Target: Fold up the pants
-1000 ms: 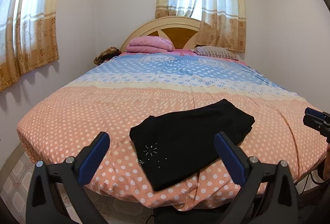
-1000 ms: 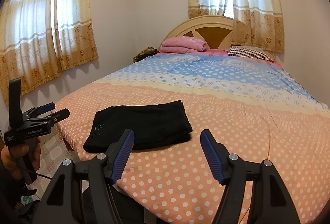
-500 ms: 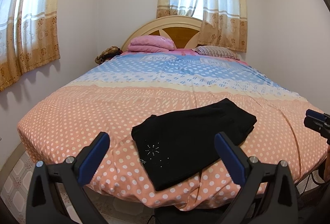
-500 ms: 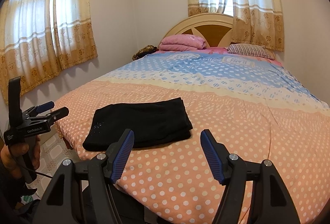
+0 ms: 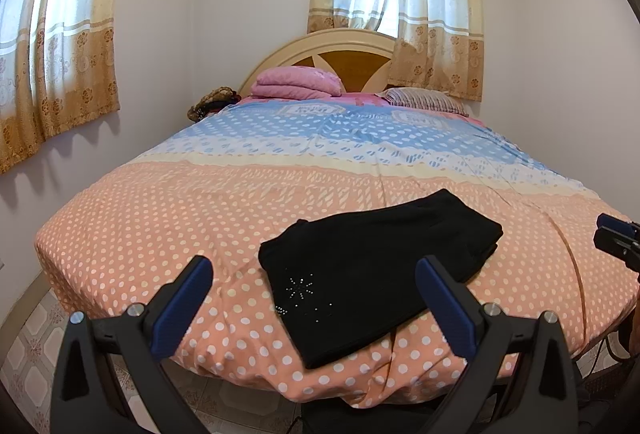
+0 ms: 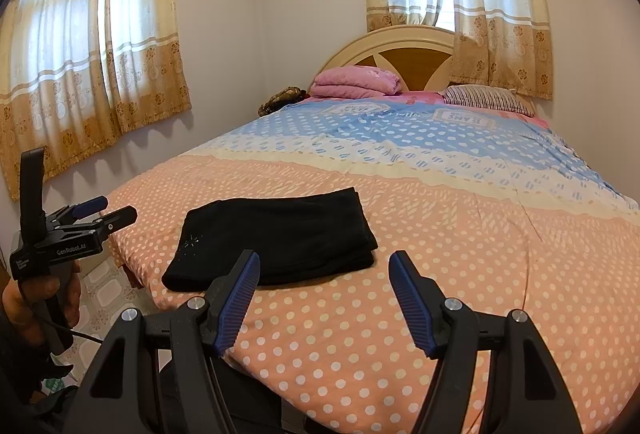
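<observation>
Black pants (image 5: 372,266) lie folded into a flat rectangle near the foot edge of the bed (image 5: 160,218), a small sparkly star on the near corner. In the right wrist view the same pants (image 6: 276,234) sit left of centre. My left gripper (image 5: 316,274) hovers in front of the bed's edge, open, with nothing between its blue pads. My right gripper (image 6: 324,274) is open too, held above the polka-dot cover just right of the pants, touching nothing. The left gripper (image 6: 102,210) also shows at the left edge, held by a hand.
A pink folded blanket (image 5: 296,82) and a striped pillow (image 5: 424,100) lie at the headboard. Curtained windows are on the left and back walls. Tiled floor (image 5: 32,330) shows below the bed's left corner. A cable trails from the hand (image 6: 44,298).
</observation>
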`<action>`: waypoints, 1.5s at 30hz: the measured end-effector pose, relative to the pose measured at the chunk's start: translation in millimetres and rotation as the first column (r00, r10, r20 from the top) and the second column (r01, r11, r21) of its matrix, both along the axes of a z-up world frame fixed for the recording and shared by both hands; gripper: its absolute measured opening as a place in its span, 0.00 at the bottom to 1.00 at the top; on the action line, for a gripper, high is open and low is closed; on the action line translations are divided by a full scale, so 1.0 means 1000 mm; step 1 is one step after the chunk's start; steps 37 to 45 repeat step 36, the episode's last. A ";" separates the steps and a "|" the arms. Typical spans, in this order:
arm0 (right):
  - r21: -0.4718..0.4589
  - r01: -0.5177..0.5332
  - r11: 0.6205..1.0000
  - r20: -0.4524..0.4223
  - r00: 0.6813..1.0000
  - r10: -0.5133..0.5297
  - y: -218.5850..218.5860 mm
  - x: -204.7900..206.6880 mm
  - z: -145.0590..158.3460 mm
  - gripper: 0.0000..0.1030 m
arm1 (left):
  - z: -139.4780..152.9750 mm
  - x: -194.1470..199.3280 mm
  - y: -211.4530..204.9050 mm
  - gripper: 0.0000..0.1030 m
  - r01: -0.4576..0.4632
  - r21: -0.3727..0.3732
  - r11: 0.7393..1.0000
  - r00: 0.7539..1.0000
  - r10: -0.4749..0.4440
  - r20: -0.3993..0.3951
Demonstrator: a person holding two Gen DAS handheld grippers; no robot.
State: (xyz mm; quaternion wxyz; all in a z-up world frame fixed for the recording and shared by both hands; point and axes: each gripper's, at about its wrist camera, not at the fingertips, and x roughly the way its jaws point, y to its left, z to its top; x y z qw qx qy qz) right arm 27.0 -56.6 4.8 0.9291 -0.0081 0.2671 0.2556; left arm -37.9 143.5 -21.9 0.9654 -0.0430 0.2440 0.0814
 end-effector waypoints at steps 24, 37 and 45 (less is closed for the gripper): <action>-0.013 0.009 1.000 0.014 1.000 -0.009 0.006 -0.003 -0.001 0.67 | 0.000 0.002 0.001 1.00 -0.034 0.011 0.999 0.999 0.034 0.001; -0.035 -0.003 0.999 0.000 1.000 0.003 0.012 -0.004 -0.007 0.67 | -0.008 0.004 -0.003 1.00 -0.015 0.040 0.999 1.000 0.016 -0.017; -0.035 -0.003 0.999 0.000 1.000 0.003 0.012 -0.004 -0.007 0.67 | -0.008 0.004 -0.003 1.00 -0.015 0.040 0.999 1.000 0.016 -0.017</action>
